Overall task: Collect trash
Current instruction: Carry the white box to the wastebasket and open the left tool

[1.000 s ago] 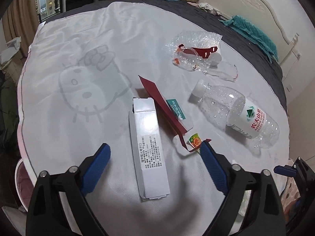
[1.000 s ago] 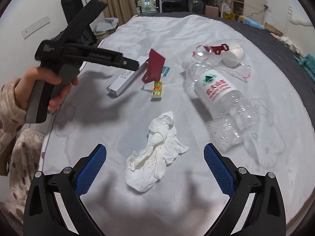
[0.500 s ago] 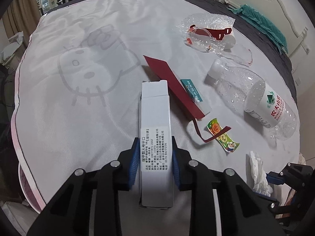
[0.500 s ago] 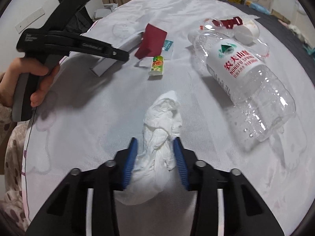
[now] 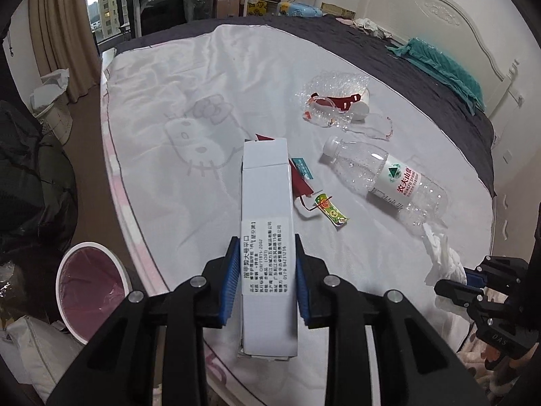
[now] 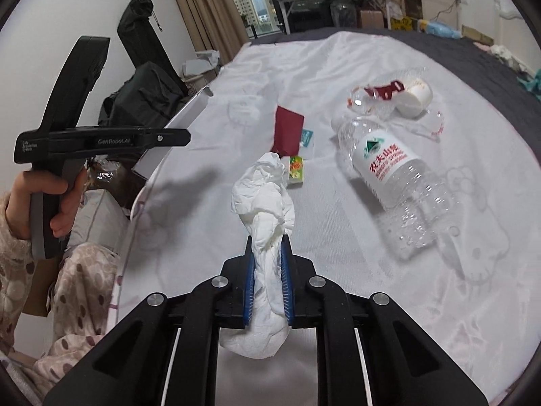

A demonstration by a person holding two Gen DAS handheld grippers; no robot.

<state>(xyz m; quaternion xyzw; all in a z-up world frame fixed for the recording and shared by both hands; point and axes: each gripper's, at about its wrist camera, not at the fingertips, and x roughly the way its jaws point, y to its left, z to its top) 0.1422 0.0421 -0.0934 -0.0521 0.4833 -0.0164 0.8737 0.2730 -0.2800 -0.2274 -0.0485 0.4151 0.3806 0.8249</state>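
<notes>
My left gripper (image 5: 265,270) is shut on a long white carton box (image 5: 265,203) and holds it lifted above the bed's edge. My right gripper (image 6: 267,264) is shut on a crumpled white tissue (image 6: 265,199), raised off the sheet; the tissue also shows in the left wrist view (image 5: 443,253). On the white sheet lie a clear plastic bottle (image 5: 385,179) (image 6: 389,172), a dark red card (image 6: 287,132), a small colourful wrapper (image 5: 331,209) (image 6: 296,167), and crumpled clear plastic packaging with a white cup (image 5: 334,105) (image 6: 402,98).
A white bin with a pink liner (image 5: 89,287) stands on the floor at the lower left of the bed. The left gripper and hand (image 6: 64,149) show at the left of the right wrist view. A headboard (image 5: 449,30) and teal cloth (image 5: 443,64) are far right.
Both grippers closed: the left on the white box, the right on the tissue. Both then lifted their items off the sheet and pulled back toward the bed's near edge.
</notes>
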